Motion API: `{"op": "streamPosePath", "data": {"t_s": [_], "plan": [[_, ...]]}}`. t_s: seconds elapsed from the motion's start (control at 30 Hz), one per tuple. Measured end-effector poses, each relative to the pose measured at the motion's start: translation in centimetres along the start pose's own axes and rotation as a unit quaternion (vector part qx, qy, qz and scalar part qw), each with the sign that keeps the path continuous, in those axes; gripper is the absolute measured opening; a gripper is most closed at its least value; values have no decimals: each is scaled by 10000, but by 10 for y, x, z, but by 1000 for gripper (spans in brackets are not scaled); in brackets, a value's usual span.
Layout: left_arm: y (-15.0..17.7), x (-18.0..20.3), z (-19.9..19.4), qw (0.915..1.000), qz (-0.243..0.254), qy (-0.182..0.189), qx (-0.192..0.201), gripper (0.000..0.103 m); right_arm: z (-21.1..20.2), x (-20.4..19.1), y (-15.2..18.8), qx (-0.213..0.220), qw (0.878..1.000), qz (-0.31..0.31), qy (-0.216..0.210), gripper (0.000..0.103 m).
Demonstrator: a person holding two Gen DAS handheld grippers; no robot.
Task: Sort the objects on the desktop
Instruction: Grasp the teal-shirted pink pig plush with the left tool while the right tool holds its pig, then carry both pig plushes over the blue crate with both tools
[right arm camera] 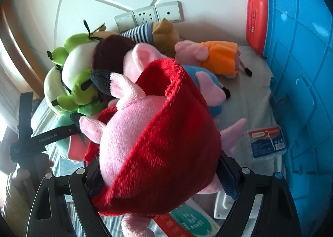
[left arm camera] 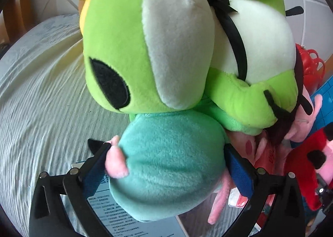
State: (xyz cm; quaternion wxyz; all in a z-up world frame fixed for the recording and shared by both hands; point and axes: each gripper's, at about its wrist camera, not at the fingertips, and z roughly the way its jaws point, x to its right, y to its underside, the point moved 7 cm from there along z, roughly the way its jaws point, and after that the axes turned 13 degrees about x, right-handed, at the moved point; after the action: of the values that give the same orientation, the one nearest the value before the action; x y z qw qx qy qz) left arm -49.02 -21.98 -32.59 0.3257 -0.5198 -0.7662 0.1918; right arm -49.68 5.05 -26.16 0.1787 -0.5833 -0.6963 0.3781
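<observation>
While the left wrist view looks down, the left gripper (left arm camera: 166,166) has its fingers (left arm camera: 239,168) spread wide on either side of a teal plush body (left arm camera: 166,164) beneath a green frog toy (left arm camera: 129,49) on the cloth-covered desk (left arm camera: 41,101); whether they press it, I cannot tell. Seat them evenly before closing. From the right wrist view, the right gripper (right arm camera: 158,176) grips a pink pig in red (right arm camera: 156,132), near the blue basket (right arm camera: 301,70). I'd keep that hold firm.
</observation>
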Motion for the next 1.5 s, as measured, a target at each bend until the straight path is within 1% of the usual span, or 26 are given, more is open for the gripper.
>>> {"op": "streamPosePath", "data": {"t_s": [0.1, 0.17, 0.27, 0.3, 0.4, 0.5, 0.7, 0.8, 0.97, 1.07, 1.17, 1.27, 1.33, 1.5], "plan": [[1, 5, -19, 10000, 38, 14, 69, 81, -2, -5, 4, -42, 9999, -119, 35, 88], [2, 11, -34, 9998, 165, -60, 116, 78, -8, -9, 3, -29, 9999, -157, 2, 86], [-2, 19, -66, 9983, 472, -175, 303, 77, -25, -20, -3, 107, 9995, -276, -56, 85], [-4, 21, -77, 9977, 539, -198, 352, 73, -30, -23, -4, 144, 9994, -310, -89, 85], [-5, 26, -107, 9967, 638, -212, 453, 68, -52, -36, -8, 286, 9987, -379, -198, 85], [-1, 27, -140, 9946, 770, -313, 619, 64, -75, -49, -8, 395, 9978, -426, -306, 85], [-3, 35, -216, 9886, 907, -378, 1144, 63, -119, -73, -3, 591, 9952, -568, -534, 85], [-3, 39, -247, 9844, 999, -468, 1369, 63, -141, -88, -2, 722, 9924, -709, -695, 85], [11, 46, -293, 9805, 997, -605, 1584, 62, -174, -110, -2, 924, 9866, -908, -991, 85], [20, 49, -318, 9775, 989, -739, 1708, 62, -187, -116, -3, 996, 9836, -1008, -1114, 85], [26, 51, -334, 9760, 974, -817, 1770, 62, -201, -120, -3, 1053, 9812, -1085, -1198, 85], [34, 52, -348, 9752, 989, -806, 1809, 62, -217, -120, -1, 1136, 9798, -1158, -1169, 85], [37, 54, -357, 9747, 1023, -733, 1845, 62, -228, -121, 0, 1196, 9791, -1197, -1129, 85], [41, 59, -379, 9723, 1152, -510, 1967, 62, -259, -123, 2, 1419, 9788, -1189, -872, 85]]}}
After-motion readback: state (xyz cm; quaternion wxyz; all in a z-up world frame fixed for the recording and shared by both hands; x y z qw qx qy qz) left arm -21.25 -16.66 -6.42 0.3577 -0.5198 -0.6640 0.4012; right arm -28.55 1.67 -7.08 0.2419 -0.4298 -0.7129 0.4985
